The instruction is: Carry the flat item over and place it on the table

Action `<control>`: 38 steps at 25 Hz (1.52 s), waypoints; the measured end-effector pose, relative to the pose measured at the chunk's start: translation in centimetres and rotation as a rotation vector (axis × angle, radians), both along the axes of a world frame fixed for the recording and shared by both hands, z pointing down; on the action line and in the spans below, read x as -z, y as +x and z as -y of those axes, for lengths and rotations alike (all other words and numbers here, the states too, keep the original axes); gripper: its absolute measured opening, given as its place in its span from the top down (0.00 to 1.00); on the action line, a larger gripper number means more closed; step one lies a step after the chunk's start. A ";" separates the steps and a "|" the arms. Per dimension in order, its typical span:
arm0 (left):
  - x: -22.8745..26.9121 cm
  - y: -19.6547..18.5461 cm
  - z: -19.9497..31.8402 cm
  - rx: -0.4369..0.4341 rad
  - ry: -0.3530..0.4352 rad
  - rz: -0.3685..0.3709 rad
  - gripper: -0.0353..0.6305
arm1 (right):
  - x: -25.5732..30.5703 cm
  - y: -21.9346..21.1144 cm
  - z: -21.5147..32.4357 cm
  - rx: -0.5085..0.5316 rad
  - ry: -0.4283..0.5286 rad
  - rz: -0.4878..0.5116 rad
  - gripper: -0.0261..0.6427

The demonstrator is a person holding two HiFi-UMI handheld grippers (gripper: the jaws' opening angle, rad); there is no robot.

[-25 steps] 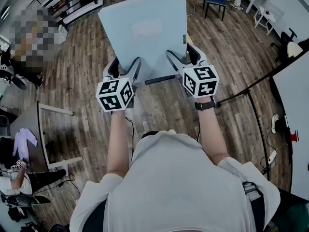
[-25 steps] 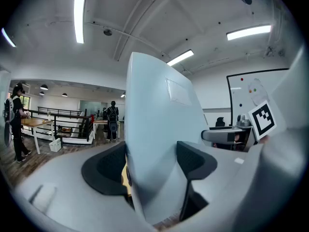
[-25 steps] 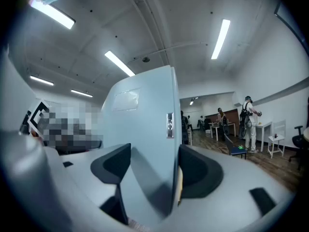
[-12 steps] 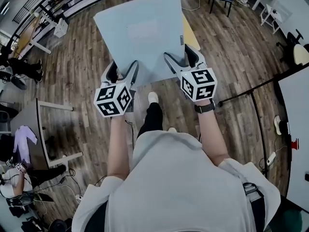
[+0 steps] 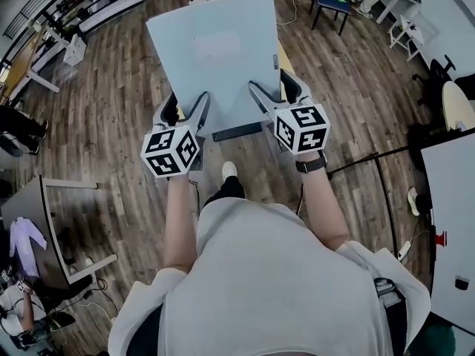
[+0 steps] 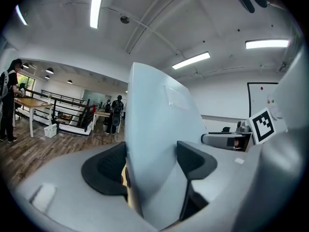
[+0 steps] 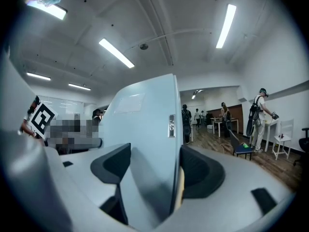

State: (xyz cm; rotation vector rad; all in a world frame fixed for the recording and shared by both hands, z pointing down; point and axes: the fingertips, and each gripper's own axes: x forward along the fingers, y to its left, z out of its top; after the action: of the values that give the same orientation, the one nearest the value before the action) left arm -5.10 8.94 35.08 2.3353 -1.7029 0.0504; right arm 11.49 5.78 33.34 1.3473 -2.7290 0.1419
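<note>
A large pale blue flat board (image 5: 217,54) is held out in front of me above the wooden floor, tilted with its far edge up. My left gripper (image 5: 187,110) is shut on its near left edge and my right gripper (image 5: 272,96) is shut on its near right edge. In the left gripper view the board (image 6: 159,144) stands between the dark pads. The right gripper view shows the same board (image 7: 145,129) pinched between the jaws, with a small label on its edge. A white label patch lies on the board's top face.
A dark-seated chair (image 5: 329,2) stands at the far right. White tables (image 5: 454,221) line the right side, and a grey desk (image 5: 37,221) sits at the left. Shelving racks (image 5: 82,6) stand at the far left. People stand further back in the room (image 7: 258,115).
I have walked forward over the floor with the board held in both grippers. The chair and tables have shifted in view. My foot shows below the board.
</note>
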 end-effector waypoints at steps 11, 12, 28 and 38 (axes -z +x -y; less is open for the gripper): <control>-0.8 -8.6 13.7 0.028 -0.015 -0.037 0.45 | -0.7 -8.7 14.2 0.013 -0.030 -0.012 0.47; -1.1 -9.2 14.6 0.026 -0.020 -0.037 0.45 | -1.0 -9.2 15.0 0.008 -0.037 -0.010 0.47; -7.2 -11.3 26.5 0.047 -0.157 -0.078 0.45 | -7.6 -11.3 27.2 0.004 -0.206 -0.020 0.47; -11.8 -10.7 33.5 0.065 -0.271 -0.085 0.45 | -12.5 -10.7 34.2 -0.002 -0.323 -0.023 0.47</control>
State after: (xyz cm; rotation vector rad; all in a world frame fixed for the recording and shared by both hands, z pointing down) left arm -15.80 -24.56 46.91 2.0563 -1.6178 0.1576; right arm 0.81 -28.47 45.83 1.2506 -2.5440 0.5370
